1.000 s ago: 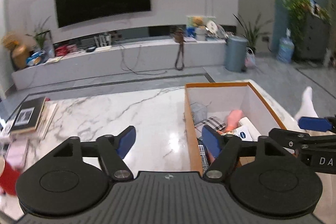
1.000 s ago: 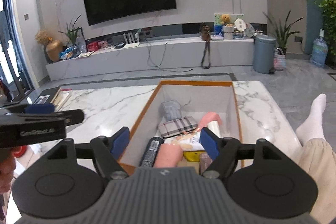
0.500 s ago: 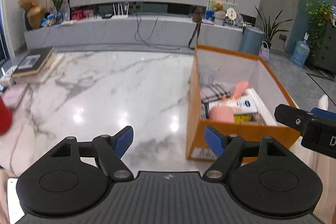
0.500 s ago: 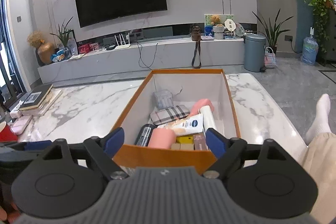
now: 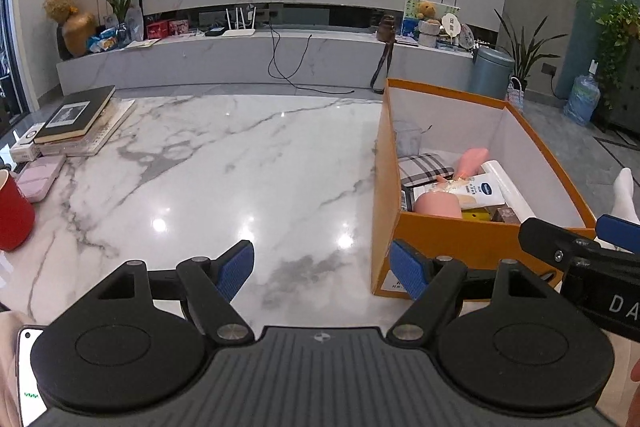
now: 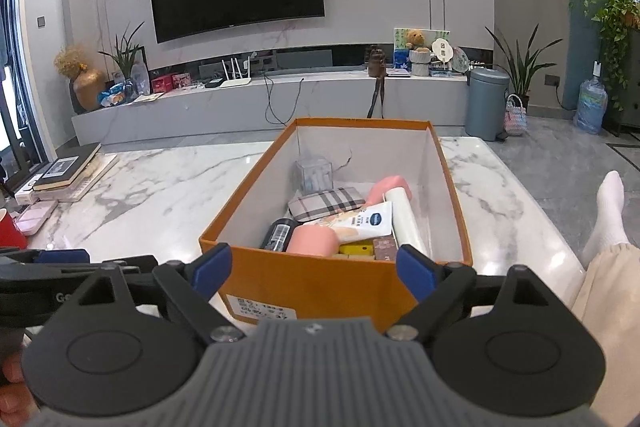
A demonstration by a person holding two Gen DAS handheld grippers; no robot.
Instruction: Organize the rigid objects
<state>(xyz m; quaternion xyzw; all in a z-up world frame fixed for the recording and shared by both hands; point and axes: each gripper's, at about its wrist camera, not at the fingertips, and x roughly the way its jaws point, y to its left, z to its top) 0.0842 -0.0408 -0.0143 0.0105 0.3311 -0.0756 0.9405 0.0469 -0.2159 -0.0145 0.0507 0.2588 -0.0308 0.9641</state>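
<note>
Left gripper (image 5: 322,267) sits wide open over bare marble, right gripper (image 6: 312,273) also open and empty, just short of the orange box (image 6: 320,279) where the stuff's piled; I'd go for the pink cylinder (image 6: 311,241) from above, slowly

Both wrist views low, facing TV wall — share orange box (image 5: 472,239) (image 6: 320,279).
</note>
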